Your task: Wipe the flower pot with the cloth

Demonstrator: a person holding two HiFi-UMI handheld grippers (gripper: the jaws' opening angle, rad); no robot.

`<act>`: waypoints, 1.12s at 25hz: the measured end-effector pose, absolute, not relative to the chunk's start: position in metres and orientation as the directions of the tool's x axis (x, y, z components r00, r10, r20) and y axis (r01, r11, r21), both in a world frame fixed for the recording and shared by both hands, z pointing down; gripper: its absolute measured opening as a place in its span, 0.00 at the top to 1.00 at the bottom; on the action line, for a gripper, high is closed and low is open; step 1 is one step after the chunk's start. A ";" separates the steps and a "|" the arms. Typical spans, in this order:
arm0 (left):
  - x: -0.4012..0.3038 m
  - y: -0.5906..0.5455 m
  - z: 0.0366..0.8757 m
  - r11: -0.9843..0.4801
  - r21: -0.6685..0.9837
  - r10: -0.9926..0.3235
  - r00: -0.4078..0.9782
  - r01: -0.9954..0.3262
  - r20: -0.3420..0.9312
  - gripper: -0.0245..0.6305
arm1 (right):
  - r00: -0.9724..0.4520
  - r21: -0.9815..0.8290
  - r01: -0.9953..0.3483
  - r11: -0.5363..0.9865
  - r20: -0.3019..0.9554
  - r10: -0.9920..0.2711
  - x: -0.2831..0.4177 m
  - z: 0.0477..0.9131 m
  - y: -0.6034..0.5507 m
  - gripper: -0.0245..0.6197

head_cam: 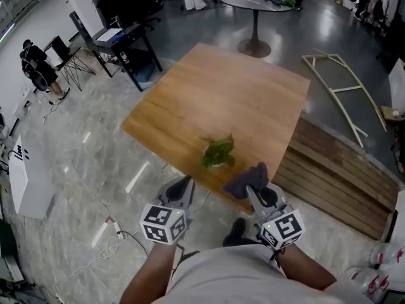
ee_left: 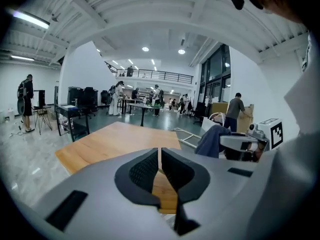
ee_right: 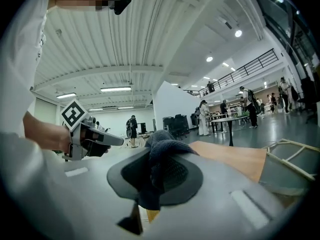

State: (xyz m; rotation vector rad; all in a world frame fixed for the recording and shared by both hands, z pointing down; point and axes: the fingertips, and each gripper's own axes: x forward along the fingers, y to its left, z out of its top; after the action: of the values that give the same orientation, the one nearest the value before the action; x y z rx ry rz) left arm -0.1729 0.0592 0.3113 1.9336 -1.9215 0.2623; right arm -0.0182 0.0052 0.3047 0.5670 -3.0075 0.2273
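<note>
A small pot with a green plant (head_cam: pixel 218 153) stands near the front edge of a square wooden table (head_cam: pixel 247 94). My left gripper (head_cam: pixel 182 187) is held off the table's near edge, left of the pot, shut with nothing between its jaws (ee_left: pixel 159 160). My right gripper (head_cam: pixel 253 183) is just right of the pot, shut on a dark grey cloth (head_cam: pixel 244 180) that bunches over its tips; in the right gripper view the cloth (ee_right: pixel 160 156) hangs between the jaws. The pot is hidden in both gripper views.
A black desk with chairs (head_cam: pixel 120 40) stands back left, a round table (head_cam: pixel 255 0) behind. A wooden frame (head_cam: pixel 345 97) lies on the floor at right beside wooden planks (head_cam: pixel 335 176). Cables (head_cam: pixel 107 223) run over the marble floor at left. People stand far off.
</note>
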 end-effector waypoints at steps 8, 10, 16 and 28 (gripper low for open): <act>-0.194 -0.008 0.374 0.040 0.141 -0.830 0.046 -0.989 0.556 0.93 | -0.928 -0.185 -0.358 0.915 0.173 -0.329 -0.031 0.350 -0.068 0.91; -0.201 -0.022 0.389 0.036 0.144 -0.809 0.056 -0.989 0.585 0.85 | -0.928 -0.195 -0.355 0.914 0.190 -0.320 -0.035 0.360 -0.076 0.91; -0.227 -0.064 0.453 -0.008 0.149 -0.731 0.108 -0.989 0.674 0.83 | -0.919 -0.214 -0.364 0.906 0.243 -0.312 -0.047 0.394 -0.091 0.91; -0.259 -0.152 0.577 -0.193 0.182 -0.485 0.255 -0.964 0.836 0.80 | -0.809 -0.337 -0.563 0.755 0.413 -0.418 -0.048 0.503 -0.141 0.91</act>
State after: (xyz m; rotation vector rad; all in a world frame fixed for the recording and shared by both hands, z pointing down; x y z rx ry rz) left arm -0.2588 -0.1521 0.5769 1.7991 -1.3267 0.8328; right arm -0.0479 -0.1410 0.5030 0.7597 -2.6408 0.6518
